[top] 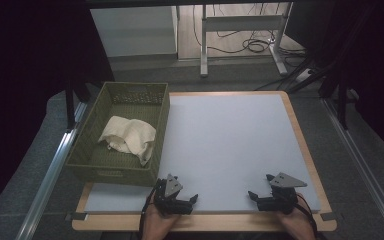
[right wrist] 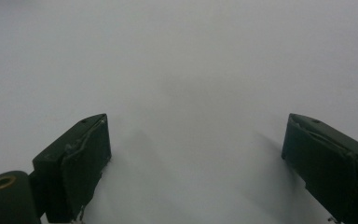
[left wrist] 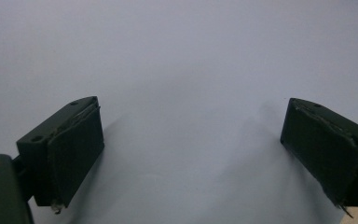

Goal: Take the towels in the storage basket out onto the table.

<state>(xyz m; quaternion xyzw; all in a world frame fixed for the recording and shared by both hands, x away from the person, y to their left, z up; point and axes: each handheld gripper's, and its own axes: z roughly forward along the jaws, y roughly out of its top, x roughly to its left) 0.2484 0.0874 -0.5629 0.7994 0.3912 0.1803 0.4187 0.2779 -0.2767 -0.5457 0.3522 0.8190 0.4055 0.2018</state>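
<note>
Item one: my left tool (top: 186, 196), low at the near edge of the counter (top: 230, 145), jaws spread wide with bare white surface between them in the left gripper view; nothing held.

Item two: my right tool (top: 260, 188), also near the front edge, well apart from the left one, jaws equally wide, gripping nothing.

Item three: a cream towel (top: 128, 137), crumpled, lying inside the green basket (top: 92, 150) at the counter's left side, just beyond my left tool.

Writing: none legible on towel, basket or tools. The pale patch on the basket's far wall is too small to read.

Hidden: my hands (top: 157, 225) are cut off by the bottom edge; the towel's underside is out of sight.
</note>
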